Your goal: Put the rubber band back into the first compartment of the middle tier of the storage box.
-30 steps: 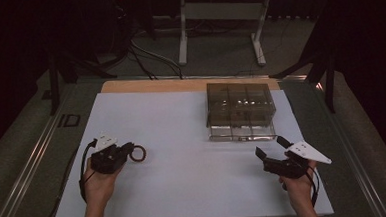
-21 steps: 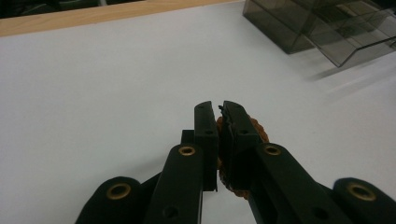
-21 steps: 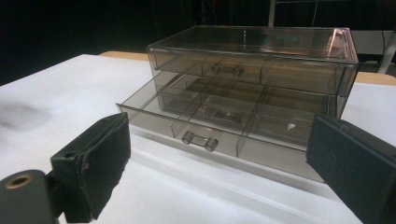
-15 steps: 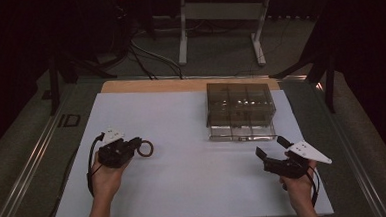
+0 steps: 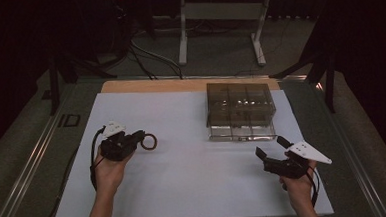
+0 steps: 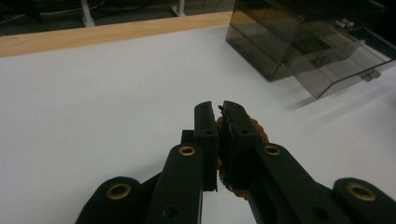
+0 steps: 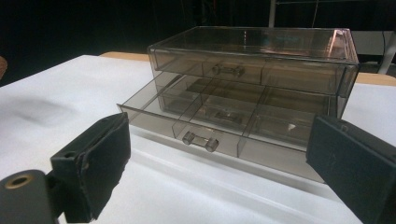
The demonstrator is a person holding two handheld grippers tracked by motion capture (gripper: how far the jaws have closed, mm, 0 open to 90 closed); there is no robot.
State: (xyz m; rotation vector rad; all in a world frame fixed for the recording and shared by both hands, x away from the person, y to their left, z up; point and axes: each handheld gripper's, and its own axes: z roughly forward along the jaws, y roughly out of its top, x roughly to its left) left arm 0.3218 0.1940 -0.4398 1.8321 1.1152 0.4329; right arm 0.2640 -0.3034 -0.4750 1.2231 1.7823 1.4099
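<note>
Left gripper (image 5: 141, 139) pinched brown ring (image 5: 149, 142), jaws pressed tight on it, held over white table sheet (image 5: 185, 184) on near-left side; seen edge-on between jaws in left gripper view (image 6: 258, 130). Right gripper (image 5: 269, 151) spread wide, nothing between jaws, near-right side, aimed at drawer box. Sat just beyond right gripper: smoky clear drawer box (image 5: 239, 109), two tiers. Lower drawer (image 7: 219, 122) pulled out toward near side, split into compartments by dividers, small clear handle (image 7: 200, 140) at front; compartments looked bare, tiny pale speck in right one, can't tell what. Upper drawer (image 7: 243, 70) pushed in, contents unclear through tinted wall. Ring well apart from box. Beyond: wooden table edge (image 5: 155, 85), dark floor, metal stand legs (image 5: 217, 32).
</note>
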